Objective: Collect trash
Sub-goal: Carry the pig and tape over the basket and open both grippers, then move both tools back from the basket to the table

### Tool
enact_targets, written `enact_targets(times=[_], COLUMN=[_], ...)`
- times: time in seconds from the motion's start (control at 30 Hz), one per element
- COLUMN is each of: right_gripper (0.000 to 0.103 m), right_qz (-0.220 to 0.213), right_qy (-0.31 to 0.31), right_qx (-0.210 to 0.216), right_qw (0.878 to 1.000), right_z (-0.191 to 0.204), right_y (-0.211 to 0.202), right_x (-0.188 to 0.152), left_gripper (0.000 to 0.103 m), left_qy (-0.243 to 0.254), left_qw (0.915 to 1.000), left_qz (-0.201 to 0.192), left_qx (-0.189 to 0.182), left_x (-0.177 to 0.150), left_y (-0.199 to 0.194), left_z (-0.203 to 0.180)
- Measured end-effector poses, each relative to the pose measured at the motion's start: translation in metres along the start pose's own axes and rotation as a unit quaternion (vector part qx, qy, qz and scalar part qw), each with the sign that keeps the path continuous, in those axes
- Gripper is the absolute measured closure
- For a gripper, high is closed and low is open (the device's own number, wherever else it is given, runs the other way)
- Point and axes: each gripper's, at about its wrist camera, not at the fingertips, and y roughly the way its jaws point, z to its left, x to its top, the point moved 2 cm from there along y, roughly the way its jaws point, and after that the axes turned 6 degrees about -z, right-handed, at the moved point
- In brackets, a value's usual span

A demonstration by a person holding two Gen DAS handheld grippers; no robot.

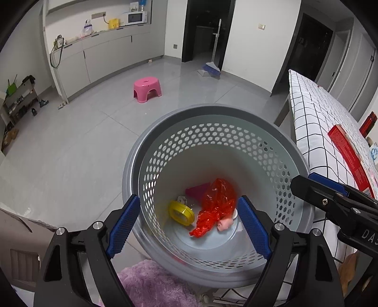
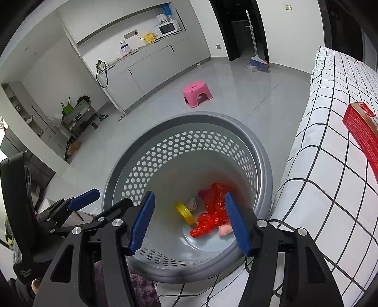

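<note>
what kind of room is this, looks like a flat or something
Most likely a small home flat, with living space and kitchenette in one room. A counter with a microwave runs along the far wall, a bed with a checked sheet stands beside the perforated bin, and a pink stool sits on the tiled floor.

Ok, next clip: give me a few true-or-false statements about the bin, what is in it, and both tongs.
1. The bin holds a crumpled red wrapper. True.
2. A yellow tape roll lies in the bin. True.
3. The left tongs grip the red wrapper. False: they stand open above the bin, holding nothing.
4. The right tongs are open and empty. True.
5. The pink stool is on the bed. False: it stands on the floor.
</note>
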Motion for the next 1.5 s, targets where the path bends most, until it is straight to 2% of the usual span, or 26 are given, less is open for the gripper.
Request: enact_targets(times=[0.33,1.07,1.5], right_gripper=[0.044,0.041,0.04], right_qz=[-0.001,-0.009,-0.021], right_qy=[0.0,0.025,0.037], right_qx=[0.001,0.018,0.007], right_qw=[1.0,0.999,0.999], right_z=[0.001,-0.01,-0.022], right_y=[-0.002,-0.025,-0.063], right_x=[0.001,-0.019,-0.04], left_gripper=[0.02,0.019,0.019], left_qy=[0.003,0.002,0.016], left_qw=[1.0,0.9995,0.9992], left_qz=[-0.002,-0.012,-0.03], left_qx=[0.009,0.029,0.022], left_x=[-0.004,-0.018,-0.024], left_y=[-0.01,-0.04,-0.07], left_z=[0.0,0.002,-0.014])
